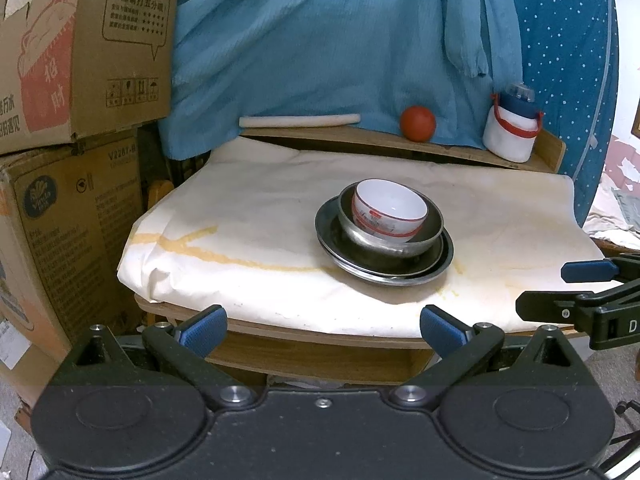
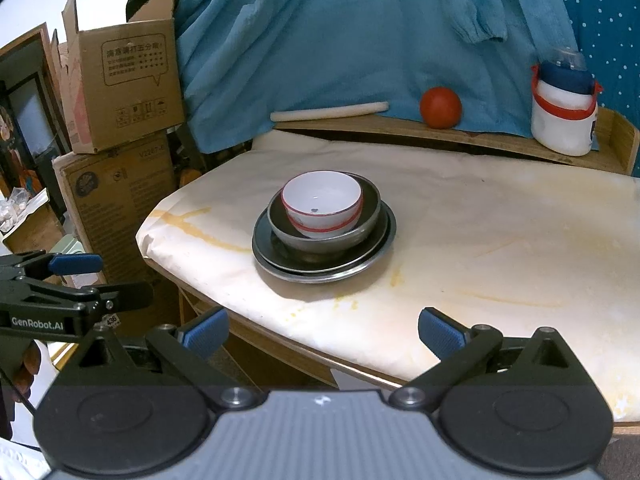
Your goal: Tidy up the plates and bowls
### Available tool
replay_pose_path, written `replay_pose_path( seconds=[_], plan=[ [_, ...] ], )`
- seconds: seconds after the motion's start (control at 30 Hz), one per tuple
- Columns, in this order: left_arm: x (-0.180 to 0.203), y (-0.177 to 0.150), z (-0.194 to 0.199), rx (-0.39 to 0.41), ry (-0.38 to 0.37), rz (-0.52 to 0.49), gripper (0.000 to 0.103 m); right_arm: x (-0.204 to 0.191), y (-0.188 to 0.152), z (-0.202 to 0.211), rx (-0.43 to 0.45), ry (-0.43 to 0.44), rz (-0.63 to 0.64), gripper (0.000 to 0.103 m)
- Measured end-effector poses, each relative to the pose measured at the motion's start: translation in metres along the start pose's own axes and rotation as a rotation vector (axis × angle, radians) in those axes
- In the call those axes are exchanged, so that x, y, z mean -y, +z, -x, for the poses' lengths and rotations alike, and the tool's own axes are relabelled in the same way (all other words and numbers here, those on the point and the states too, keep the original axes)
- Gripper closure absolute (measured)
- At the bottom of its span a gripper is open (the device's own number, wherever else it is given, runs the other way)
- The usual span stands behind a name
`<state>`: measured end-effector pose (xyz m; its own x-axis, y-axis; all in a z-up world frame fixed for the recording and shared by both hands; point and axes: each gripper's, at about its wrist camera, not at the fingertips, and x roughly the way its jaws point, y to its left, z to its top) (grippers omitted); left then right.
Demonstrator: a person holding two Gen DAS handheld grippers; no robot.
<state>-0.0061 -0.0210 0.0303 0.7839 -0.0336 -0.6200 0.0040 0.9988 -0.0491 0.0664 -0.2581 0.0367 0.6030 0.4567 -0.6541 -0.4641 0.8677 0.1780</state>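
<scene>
White bowl (image 2: pixel 322 204) sits in a metal bowl (image 2: pixel 372 210) on two plates (image 2: pixel 384 236) mid-table (image 2: pixel 500 240). Left gripper (image 1: pixel 322 330) and right gripper (image 2: pixel 322 330) are both released and empty, near the table edge. Stacking looks finished; next only a retreat, I think.

Illumination: even, moderately bright, from above. The dish stack (image 1: pixel 384 232) casts a soft shadow forward onto the bench (image 1: pixel 248 216). Focus is sharp centrally. Fisheye distortion bends edges; corners vignette black.

metal plates (image 2: pixel 324 264) count unclear, cardboard boxes (image 1: pixel 60 80) cut off at edge
</scene>
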Motion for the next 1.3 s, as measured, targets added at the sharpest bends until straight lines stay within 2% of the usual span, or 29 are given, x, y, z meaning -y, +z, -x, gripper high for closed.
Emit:
replay_pose_path(
  seconds=[1.3],
  plan=[
    [-0.0028,0.0028,-0.0022,-0.001,-0.005,0.001,0.001,0.0012,0.0034,-0.0048,0.001,-0.007,0.002,0.0]
  ],
)
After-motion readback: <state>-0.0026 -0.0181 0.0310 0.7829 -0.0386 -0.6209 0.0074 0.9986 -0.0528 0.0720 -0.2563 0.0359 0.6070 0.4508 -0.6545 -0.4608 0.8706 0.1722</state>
